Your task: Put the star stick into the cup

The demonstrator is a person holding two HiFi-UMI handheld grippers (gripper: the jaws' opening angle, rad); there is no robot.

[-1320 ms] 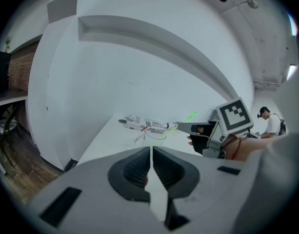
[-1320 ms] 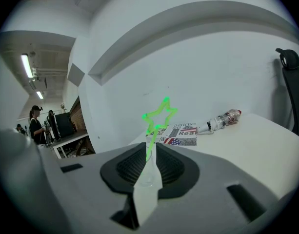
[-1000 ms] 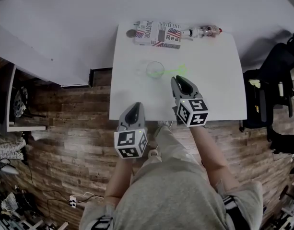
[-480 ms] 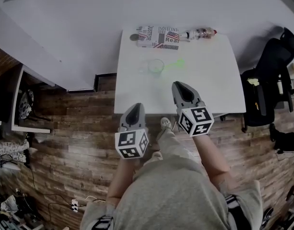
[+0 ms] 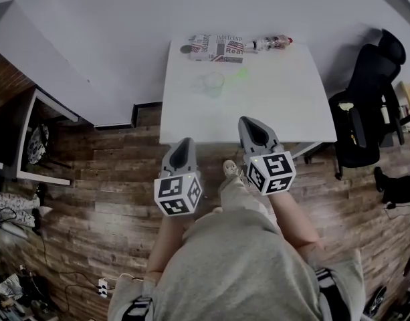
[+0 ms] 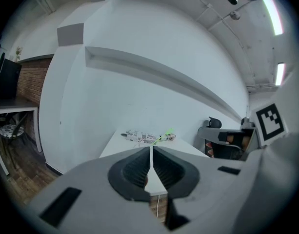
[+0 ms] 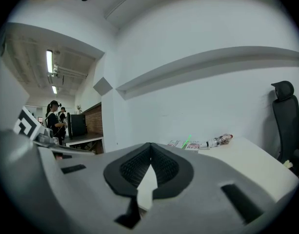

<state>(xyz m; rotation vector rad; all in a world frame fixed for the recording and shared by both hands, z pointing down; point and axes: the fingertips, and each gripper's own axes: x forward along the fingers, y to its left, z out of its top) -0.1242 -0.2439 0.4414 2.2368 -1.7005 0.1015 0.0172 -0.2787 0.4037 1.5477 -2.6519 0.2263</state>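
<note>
The person is standing over the wooden floor (image 5: 91,199) with both forearms reaching forward and slightly down from the body, each hand hidden behind its marker cube. The left gripper (image 5: 184,143) is pointing ahead with its tip just at the near edge of the white table (image 5: 278,105). Its pads are pressing flat against each other with nothing between them. The right gripper (image 5: 249,122) is sitting a little farther forward, its tip overlapping the table's near edge. Its jaws are likewise meeting at the tips and gripping nothing.

Farther along the table, well apart from both grippers, the clear cup (image 5: 213,81) is standing left of centre. The green star stick (image 5: 241,75) is slanting up and to the right from the cup, its lower end at the cup. At the far edge a flag-printed box (image 5: 218,48) is lying against the wall, with a bottle (image 5: 271,43) on its side just right of it. A black office chair (image 5: 365,92) is standing right of the table.
</note>
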